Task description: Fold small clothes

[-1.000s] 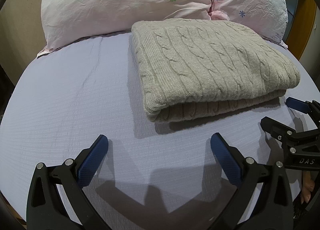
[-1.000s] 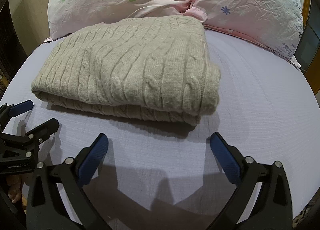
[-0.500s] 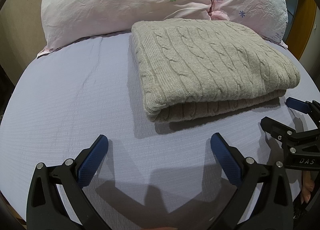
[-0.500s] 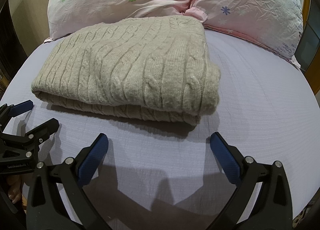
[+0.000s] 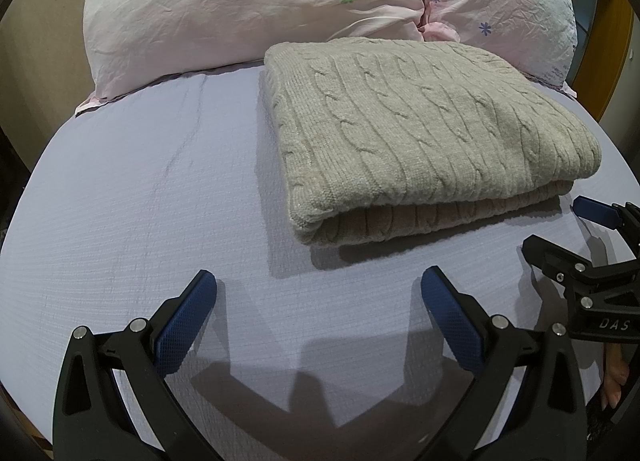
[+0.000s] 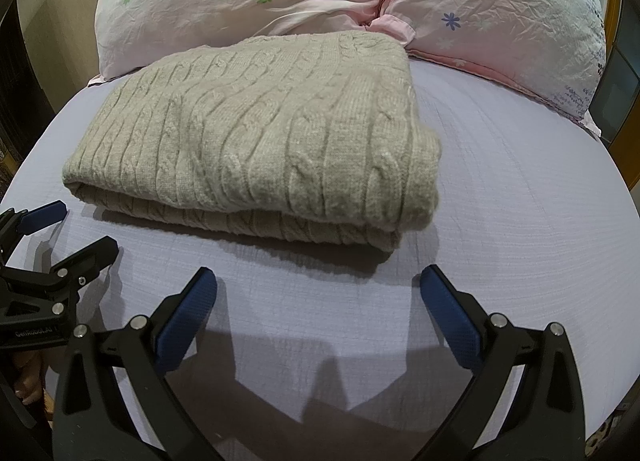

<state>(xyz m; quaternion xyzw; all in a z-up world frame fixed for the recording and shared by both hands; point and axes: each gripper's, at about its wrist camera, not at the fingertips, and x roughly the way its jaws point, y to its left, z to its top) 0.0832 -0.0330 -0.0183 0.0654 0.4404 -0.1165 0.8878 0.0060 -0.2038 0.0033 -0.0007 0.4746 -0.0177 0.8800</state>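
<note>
A beige cable-knit sweater (image 5: 420,133) lies folded in a neat rectangle on the lavender bed sheet (image 5: 140,201); it also shows in the right wrist view (image 6: 260,137). My left gripper (image 5: 318,301) is open and empty, low over the sheet just in front of the sweater's left corner. My right gripper (image 6: 318,301) is open and empty in front of the sweater's right corner. Each gripper shows at the edge of the other's view, the right one (image 5: 560,233) and the left one (image 6: 76,233), both open.
Two pink floral pillows (image 5: 260,1) lean against the head of the bed right behind the sweater, also in the right wrist view (image 6: 480,9). A wooden frame (image 5: 592,61) stands at the far right. The sheet (image 6: 520,201) extends left and right of the sweater.
</note>
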